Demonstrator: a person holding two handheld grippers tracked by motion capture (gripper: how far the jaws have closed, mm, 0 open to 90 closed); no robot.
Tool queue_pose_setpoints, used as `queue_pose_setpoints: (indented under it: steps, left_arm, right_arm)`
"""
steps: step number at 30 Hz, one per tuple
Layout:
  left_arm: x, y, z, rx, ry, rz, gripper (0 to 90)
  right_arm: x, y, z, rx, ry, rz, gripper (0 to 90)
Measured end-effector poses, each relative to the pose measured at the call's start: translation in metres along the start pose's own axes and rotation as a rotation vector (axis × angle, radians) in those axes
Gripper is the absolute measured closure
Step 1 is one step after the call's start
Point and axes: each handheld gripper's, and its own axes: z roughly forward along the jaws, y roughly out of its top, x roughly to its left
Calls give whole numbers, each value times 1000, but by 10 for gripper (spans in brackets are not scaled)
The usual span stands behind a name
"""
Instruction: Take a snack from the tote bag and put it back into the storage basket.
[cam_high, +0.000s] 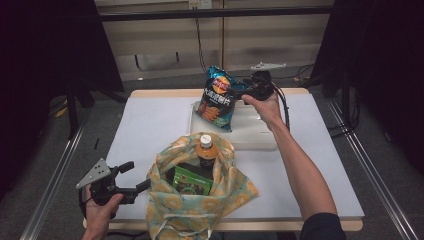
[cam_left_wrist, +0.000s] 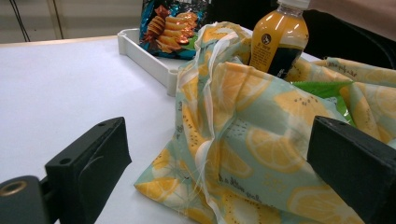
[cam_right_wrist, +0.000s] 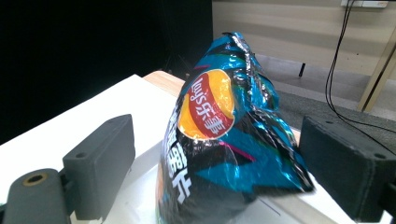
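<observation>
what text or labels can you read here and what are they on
"乐事": the red and yellow brand roundel on the blue chip bag.
Large white characters lower on the same bag: partly cut off, not readable.
Small cursive print on the lemon-pattern cloth bag: too blurred to read.
Round dark emblem on the orange drink bottle: too small to read.

A crinkled blue foil chip bag (cam_high: 217, 97) is standing in the shallow white plastic tray (cam_high: 250, 135) on the bench (cam_high: 150, 125), behind the lemon-print cloth bag (cam_high: 200, 200) holding an orange-juice bottle (cam_high: 205, 150).
</observation>
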Motion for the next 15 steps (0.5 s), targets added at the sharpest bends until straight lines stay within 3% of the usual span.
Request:
queue_pose_setpoints:
  steps: [4,7,12,15]
  left_arm:
    - [-1,0,-2,7,7,21,55]
    - [0,0,-1,2,-8,12,55]
    - [-1,0,-1,5,4,19,54]
    - [-1,0,-1,7,1,18,54]
  right_arm:
    - [2,-7,-12,-7,-6,3,146]
    - [4,-17,-19,-6,-9,-1,151]
    - [4,-29,-30,5,-26,5,166]
    - [3,-37,-37,10,-17,9,241]
